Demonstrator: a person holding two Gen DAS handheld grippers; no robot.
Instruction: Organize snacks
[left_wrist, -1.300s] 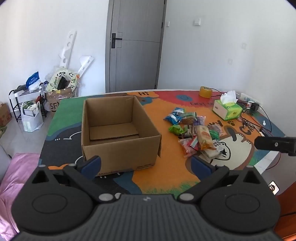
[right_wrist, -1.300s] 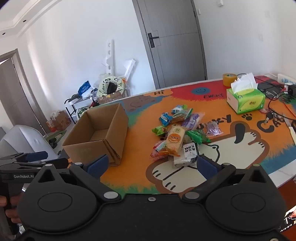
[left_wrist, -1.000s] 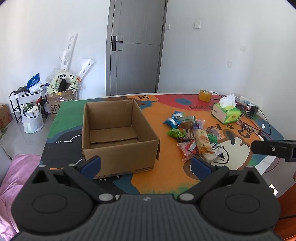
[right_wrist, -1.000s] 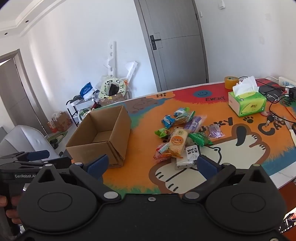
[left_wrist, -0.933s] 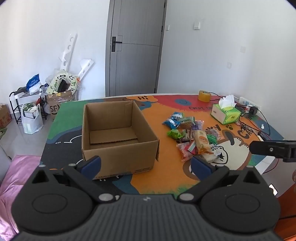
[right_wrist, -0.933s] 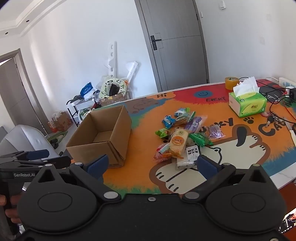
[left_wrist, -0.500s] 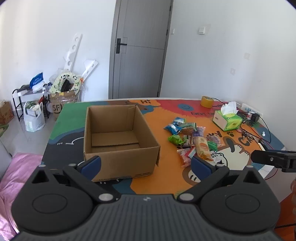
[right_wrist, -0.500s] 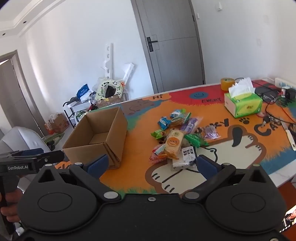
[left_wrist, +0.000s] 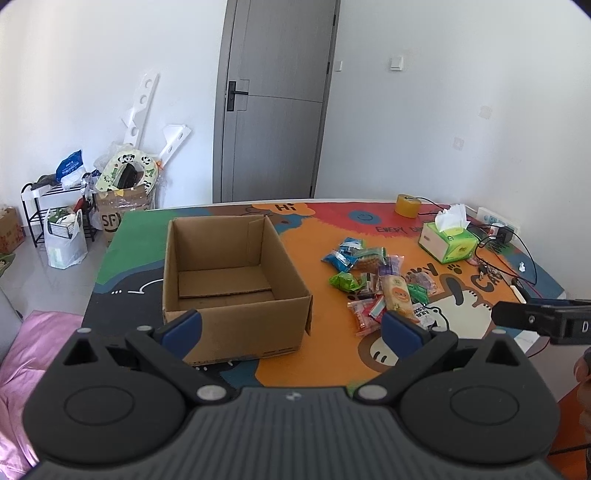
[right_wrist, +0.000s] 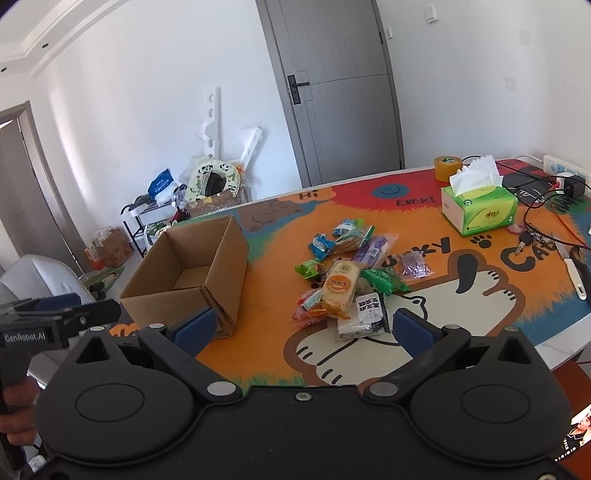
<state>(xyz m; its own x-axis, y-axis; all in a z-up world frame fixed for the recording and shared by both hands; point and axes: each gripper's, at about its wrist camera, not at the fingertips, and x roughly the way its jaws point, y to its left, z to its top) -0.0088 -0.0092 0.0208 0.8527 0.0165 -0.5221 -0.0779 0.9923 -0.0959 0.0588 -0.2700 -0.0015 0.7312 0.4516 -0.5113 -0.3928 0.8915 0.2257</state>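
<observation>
An empty open cardboard box (left_wrist: 229, 273) (right_wrist: 192, 273) stands on the left part of the colourful table mat. To its right lies a pile of wrapped snacks (left_wrist: 376, 284) (right_wrist: 347, 273), with an orange cracker pack (right_wrist: 340, 284) on top and a black-and-white packet (right_wrist: 365, 314) nearest me. My left gripper (left_wrist: 291, 328) hovers open in front of the box, nothing between its blue pads. My right gripper (right_wrist: 303, 328) is open too, just short of the pile. Each gripper shows at the edge of the other's view.
A green tissue box (right_wrist: 480, 210), a roll of yellow tape (right_wrist: 448, 168), keys (right_wrist: 528, 242), cables and a charger (right_wrist: 569, 186) sit at the table's right end. Beyond the table are a grey door (left_wrist: 273, 99), a shoe rack with bags (left_wrist: 59, 218) and a pink cloth (left_wrist: 26, 354).
Both grippers have drifted back and up a little, so the box and snacks look slightly smaller and more of the room shows. Nothing on the table has moved; both stay open.
</observation>
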